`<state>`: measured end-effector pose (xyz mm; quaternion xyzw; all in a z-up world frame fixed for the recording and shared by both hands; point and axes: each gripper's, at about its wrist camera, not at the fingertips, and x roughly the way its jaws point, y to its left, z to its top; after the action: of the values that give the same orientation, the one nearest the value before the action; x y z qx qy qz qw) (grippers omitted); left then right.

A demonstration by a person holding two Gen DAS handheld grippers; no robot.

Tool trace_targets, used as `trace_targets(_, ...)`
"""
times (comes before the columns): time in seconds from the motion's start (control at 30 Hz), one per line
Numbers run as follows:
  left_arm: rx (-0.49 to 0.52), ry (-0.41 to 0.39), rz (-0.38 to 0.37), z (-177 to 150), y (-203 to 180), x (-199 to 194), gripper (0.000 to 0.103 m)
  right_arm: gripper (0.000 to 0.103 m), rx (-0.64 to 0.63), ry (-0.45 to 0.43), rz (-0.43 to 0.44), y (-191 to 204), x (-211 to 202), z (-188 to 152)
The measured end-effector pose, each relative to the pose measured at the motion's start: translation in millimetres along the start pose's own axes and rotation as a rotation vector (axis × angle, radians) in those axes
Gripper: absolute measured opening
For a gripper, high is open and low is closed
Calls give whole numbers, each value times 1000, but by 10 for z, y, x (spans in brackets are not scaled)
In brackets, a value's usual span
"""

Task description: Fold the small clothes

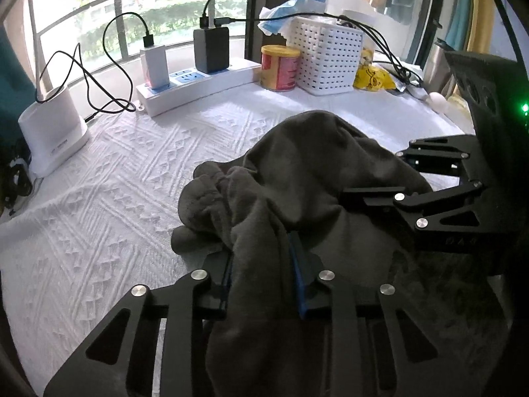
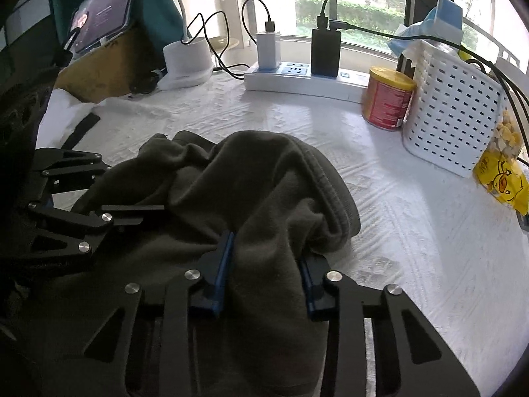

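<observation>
I have the dark grey garment pinched in both grippers at once: my left gripper is clamped on a bunched fold of it, and my right gripper is clamped on another fold just beside. The cloth is partly lifted, and its bulk slumps forward from both sets of fingers onto the white textured bedspread, roughly mid-surface, well short of the far edge where the power strip and white basket stand. My two grips sit close, neither clearly nearer the heap. I judge its long axis runs sideways between them, so the next move needs them drawn apart
</observation>
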<state>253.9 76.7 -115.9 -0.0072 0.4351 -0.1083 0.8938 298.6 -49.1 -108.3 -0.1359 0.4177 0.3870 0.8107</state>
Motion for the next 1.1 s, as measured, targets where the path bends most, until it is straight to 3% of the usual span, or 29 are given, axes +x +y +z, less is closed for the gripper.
trace_targets(0.37, -15, -73, 2, -21, -83, -222, 22, 14, 43, -78, 10, 76, -244, -32)
trace_targets(1.1, 15, -284, 2, -83, -422, -1150, 21, 13, 3, -259, -31, 437, -1205, -77)
